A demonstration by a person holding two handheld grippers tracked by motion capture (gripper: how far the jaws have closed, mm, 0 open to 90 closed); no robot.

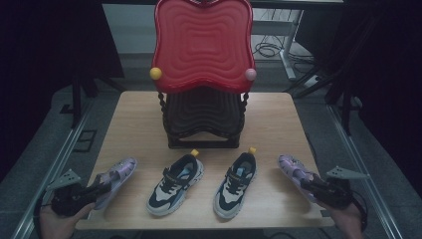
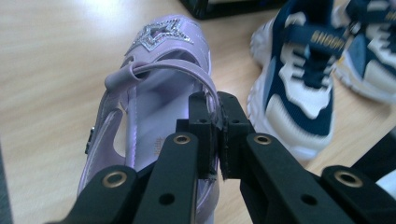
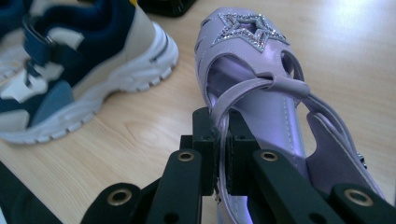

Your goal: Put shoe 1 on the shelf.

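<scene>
High view: four shoes lie in a row on the wooden surface point(image 1: 149, 109) in front of a two-tier red shoe rack point(image 1: 202, 74), two navy-and-white sneakers in the middle and a purple sandal at each end. The left gripper point(image 1: 97, 189) reaches in from the bottom left corner and has the left sandal point(image 1: 115, 177) by its heel end; the right gripper point(image 1: 311, 183) does the same with the right sandal point(image 1: 294, 171). Both sandals sit at the near corners, well apart from the rack, and I judge that each is taken at the back so it can be carried toe-first toward a tier.

The left gripper view gives what the overhead picture cannot: the fingers point(image 2: 201, 122) are clenched on the thin side wall of the sandal just behind the strap, with the glitter star on the toe pointing away and the left sneaker point(image 2: 303, 79) just beside. The right gripper view shows the same pinch, its fingers point(image 3: 204, 140) closed on the inner side wall where the strap meets it, the right sneaker point(image 3: 84, 70) near. Whether either sole has left the wood I cannot tell.
</scene>
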